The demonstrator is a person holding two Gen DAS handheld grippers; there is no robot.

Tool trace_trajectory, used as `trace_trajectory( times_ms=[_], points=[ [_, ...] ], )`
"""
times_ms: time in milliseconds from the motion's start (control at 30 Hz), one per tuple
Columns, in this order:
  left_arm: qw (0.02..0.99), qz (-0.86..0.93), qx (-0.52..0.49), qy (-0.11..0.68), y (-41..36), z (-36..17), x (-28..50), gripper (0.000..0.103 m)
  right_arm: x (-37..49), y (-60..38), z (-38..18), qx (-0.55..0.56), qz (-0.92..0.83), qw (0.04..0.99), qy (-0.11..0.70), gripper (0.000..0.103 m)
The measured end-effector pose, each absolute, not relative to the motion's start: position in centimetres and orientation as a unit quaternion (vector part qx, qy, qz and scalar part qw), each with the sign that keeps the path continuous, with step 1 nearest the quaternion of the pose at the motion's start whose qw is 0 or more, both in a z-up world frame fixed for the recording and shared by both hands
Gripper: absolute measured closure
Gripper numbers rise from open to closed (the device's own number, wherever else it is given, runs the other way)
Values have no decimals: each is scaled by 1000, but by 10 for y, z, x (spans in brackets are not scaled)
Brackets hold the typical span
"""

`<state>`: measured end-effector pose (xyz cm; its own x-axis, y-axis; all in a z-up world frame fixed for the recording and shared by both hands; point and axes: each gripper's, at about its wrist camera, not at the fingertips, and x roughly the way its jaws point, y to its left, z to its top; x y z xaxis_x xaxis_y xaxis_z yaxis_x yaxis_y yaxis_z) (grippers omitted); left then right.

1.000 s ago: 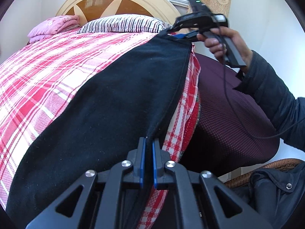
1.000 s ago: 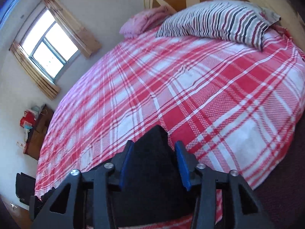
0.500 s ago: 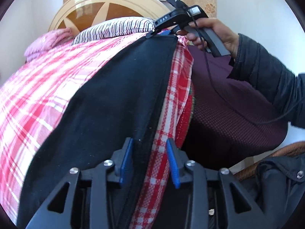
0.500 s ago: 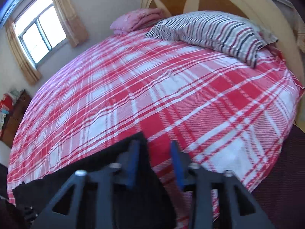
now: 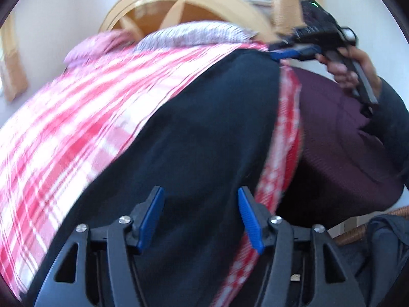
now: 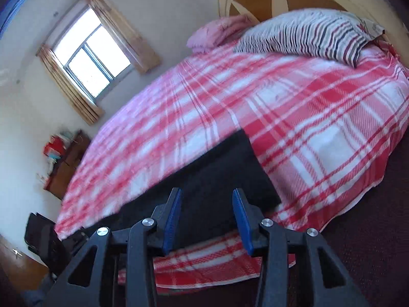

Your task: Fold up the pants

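Observation:
Dark black pants (image 5: 204, 128) lie stretched along the near edge of the bed. My left gripper (image 5: 200, 192) hovers over their near end, its jaws opening, with cloth under the gap but not pinched by the blue pads. In the right wrist view the far end of the pants (image 6: 225, 174) lies flat on the sheet. My right gripper (image 6: 206, 194) stands open just above that end, its pads apart from the cloth. The left wrist view also shows the right gripper (image 5: 294, 52), held by a hand (image 5: 342, 74) at the pants' far corner.
The red and white plaid sheet (image 6: 294, 107) covers the bed. A striped pillow (image 6: 319, 33) and a pink folded blanket (image 6: 217, 33) lie by the wooden headboard (image 5: 179, 7). The maroon mattress side (image 5: 345, 140) drops off to the right. A wicker chair (image 5: 358, 230) stands close by.
Both grippers went from shut on the pants to open, and the cloth now lies loose on the bed. The left jaws kept widening. The right gripper drew back from the pants' end.

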<state>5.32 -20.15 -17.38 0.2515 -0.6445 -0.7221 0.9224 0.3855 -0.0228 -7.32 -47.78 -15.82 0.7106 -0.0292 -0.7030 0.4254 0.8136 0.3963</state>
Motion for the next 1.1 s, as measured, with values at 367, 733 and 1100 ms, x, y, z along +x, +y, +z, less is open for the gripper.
trace_trajectory(
  times_ms=[367,733,1100],
  points=[
    [828,-434,155,321,-84,-149,79,36,-61,-443,-127,262,-95,902,331,60],
    [865,-325,125,360,25,-183,84,33,94,-263,-137,202,115,878,418,60],
    [869,-330,97,356,35,-197,86,33,222,-97,-207,196,223,793,532,60]
  ],
)
